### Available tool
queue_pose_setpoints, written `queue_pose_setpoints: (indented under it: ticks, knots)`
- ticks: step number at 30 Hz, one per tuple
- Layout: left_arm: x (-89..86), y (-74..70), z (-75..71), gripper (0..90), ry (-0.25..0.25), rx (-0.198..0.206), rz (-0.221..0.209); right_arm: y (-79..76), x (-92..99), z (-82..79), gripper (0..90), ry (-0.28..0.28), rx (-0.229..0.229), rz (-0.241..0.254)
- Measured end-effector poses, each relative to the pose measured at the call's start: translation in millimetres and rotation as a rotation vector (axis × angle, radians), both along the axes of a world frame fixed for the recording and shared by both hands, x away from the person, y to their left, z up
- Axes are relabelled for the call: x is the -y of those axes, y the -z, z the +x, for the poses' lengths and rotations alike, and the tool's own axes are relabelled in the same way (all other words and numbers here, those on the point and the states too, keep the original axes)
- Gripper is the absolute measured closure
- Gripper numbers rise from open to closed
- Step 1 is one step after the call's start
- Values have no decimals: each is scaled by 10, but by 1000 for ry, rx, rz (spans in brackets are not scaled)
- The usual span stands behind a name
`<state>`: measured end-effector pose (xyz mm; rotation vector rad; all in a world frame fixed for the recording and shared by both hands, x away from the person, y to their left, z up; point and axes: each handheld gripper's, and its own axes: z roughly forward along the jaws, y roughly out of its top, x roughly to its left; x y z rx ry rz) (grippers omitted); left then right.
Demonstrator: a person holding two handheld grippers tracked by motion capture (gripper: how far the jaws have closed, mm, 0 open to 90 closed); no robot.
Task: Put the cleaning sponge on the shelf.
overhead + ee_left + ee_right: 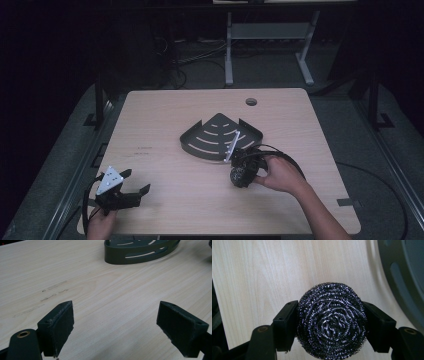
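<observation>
Clenching a springy, light steel-wool scourer [331,321] by its sides, the right gripper [331,325] hovers lower centre; the left gripper [116,327] gapes released.

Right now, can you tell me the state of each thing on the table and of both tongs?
Round steel-wire scouring ball: clamped between the right tongs, off the table.
Dark slotted metal corner shelf: flat on the table, nothing in it, untouched.
Right tongs: shut on the ball, beside the shelf.
Left tongs: open, holding nothing, low over the light wooden table.
</observation>
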<state>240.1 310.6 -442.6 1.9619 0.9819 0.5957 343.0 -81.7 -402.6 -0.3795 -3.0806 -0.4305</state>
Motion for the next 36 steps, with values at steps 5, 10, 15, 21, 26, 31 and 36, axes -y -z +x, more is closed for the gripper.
queue_pose_setpoints:
  ticks: [5, 10, 15, 21, 26, 31, 36]
  knots:
    - [-1, -4, -1, 137, 0, 1, -1, -71, -42, 58, 332, -4, 6, -3]
    - [0, -7, 0, 137, 3, 3, -8, -107, -70, 108, 332, -8, 3, -2]
    - [-5, -6, -1, 137, 0, 4, -11, -148, -104, 175, 332, -11, 6, -9]
    - [-7, -3, 5, 137, -2, 0, -12, -197, -139, 274, 331, -10, 9, -13]
    - [-3, -1, 6, 137, 1, 0, -9, -222, -170, 319, 331, -12, 3, -17]
    - [-3, -4, 4, 137, -1, 0, -13, -282, -222, 413, 331, -16, 8, -23]
    - [-9, -1, 7, 137, -4, 1, -17, -302, -234, 484, 331, -6, 4, -21]
